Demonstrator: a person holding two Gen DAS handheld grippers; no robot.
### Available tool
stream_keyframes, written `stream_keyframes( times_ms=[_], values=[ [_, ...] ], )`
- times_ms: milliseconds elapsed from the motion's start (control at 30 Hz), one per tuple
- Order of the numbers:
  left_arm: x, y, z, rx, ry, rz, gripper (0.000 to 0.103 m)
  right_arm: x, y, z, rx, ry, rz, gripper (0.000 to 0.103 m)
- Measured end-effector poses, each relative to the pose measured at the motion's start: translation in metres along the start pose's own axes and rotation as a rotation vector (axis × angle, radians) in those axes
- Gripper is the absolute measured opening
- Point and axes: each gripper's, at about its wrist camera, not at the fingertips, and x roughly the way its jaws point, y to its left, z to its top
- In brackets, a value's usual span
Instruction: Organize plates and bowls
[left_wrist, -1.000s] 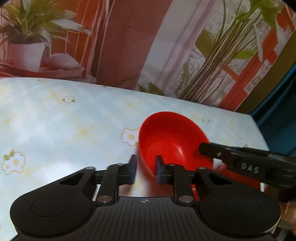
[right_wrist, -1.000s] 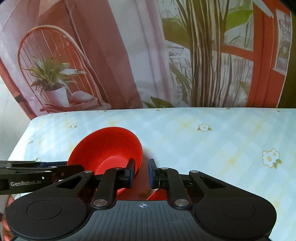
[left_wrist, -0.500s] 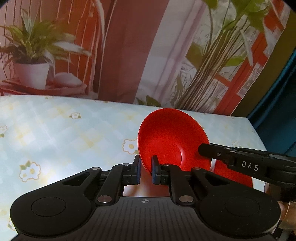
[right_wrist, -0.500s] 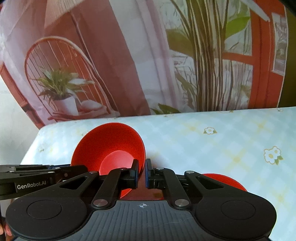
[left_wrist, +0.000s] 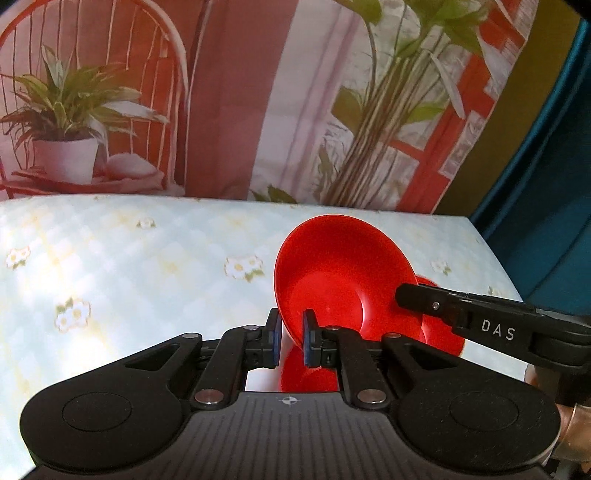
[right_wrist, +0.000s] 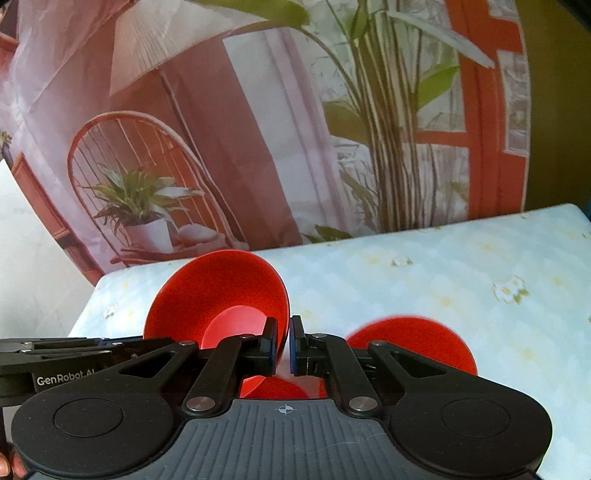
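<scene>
Left wrist view: both your grippers, left (left_wrist: 290, 341) and right (right_wrist: 283, 345), are clamped on the red bowl (left_wrist: 332, 280) rim above the table (left_wrist: 129, 258); keep it level over the plate (right_wrist: 417, 343).

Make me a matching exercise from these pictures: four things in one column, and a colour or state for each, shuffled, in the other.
Things:
1. red bowl
2. red dish
3. tablecloth
4. left gripper

Descriptions:
A. pale, with a flower print
B. shut on a rim
C. red, held up and tilted
D. red, resting on the cloth

Pairs: 1-C, 2-D, 3-A, 4-B
</scene>
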Motion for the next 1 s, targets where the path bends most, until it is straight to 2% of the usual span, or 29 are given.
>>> stream_keyframes(
  times_ms=[133,433,1000],
  values=[
    [-0.002,-0.001,-0.012,-0.014,0.020,-0.016,0.012,-0.011,-0.005,-0.016,0.024,0.007,-0.006,0.006],
    [0.003,-0.005,-0.029,0.012,0.049,0.018,0.012,-0.018,-0.008,-0.048,0.040,0.031,-0.022,0.007],
    [0.008,-0.004,-0.039,0.021,0.078,0.057,0.013,-0.013,0.003,-0.060,-0.065,0.050,-0.057,0.007]
  ],
)
